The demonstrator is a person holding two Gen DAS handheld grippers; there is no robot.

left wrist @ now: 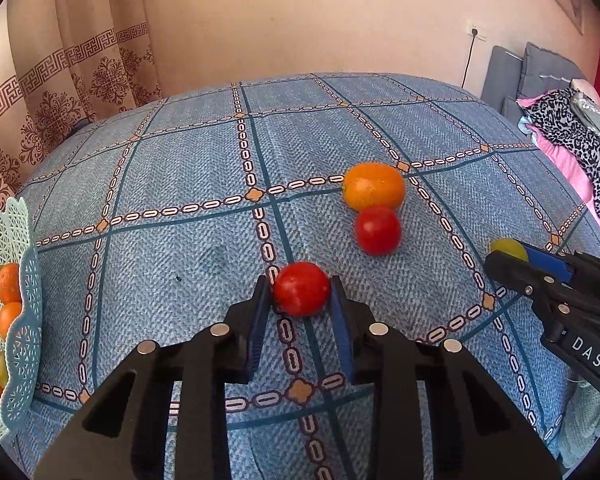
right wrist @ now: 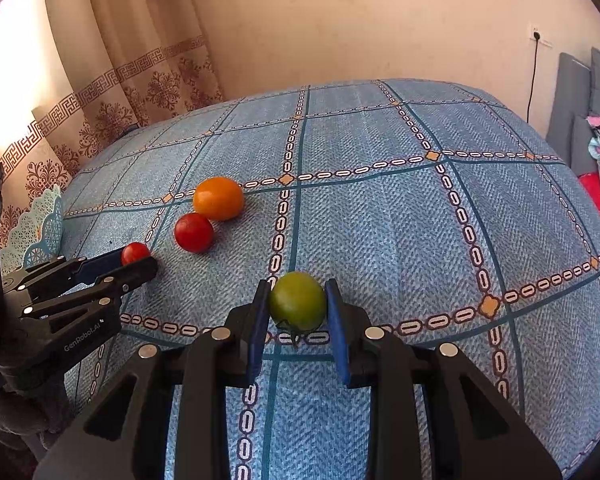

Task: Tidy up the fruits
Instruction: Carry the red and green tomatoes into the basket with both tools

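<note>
Red fruit: your left gripper [left wrist: 301, 292] has the small red fruit [left wrist: 301, 289] between its blue fingers [left wrist: 259, 320], both pads against its sides, low over the blue patterned bed cover [left wrist: 179, 260]. Whether it is off the cover yet, I cannot tell from this angle.
Green fruit: your right gripper [right wrist: 297, 300] is clamped the same way on the green fruit [right wrist: 297, 301], stalk end pointing down, at 6 o'clock in the right wrist view.
Loose fruit: a second red fruit [left wrist: 378, 230] and an orange fruit [left wrist: 374, 186] lie touching each other at about 1 o'clock from the left gripper, well apart from both grippers.
Basket: the pale blue lattice basket [left wrist: 23, 320] stands at 9 o'clock of the left wrist view, with several orange fruits [left wrist: 8, 282] inside.
Step in hand: judged from the task, both held fruits go to the basket.
How to do it well: keep the squeeze light, since these skins look thin and smooth; lift straight up before swinging toward 9 o'clock. Move the left gripper first, as it is nearer the basket, so the two do not cross. Lower each fruit over the rim onto the pile rather than dropping it.
Risk: a round fruit can roll out of flat pads if you tilt the gripper.
</note>
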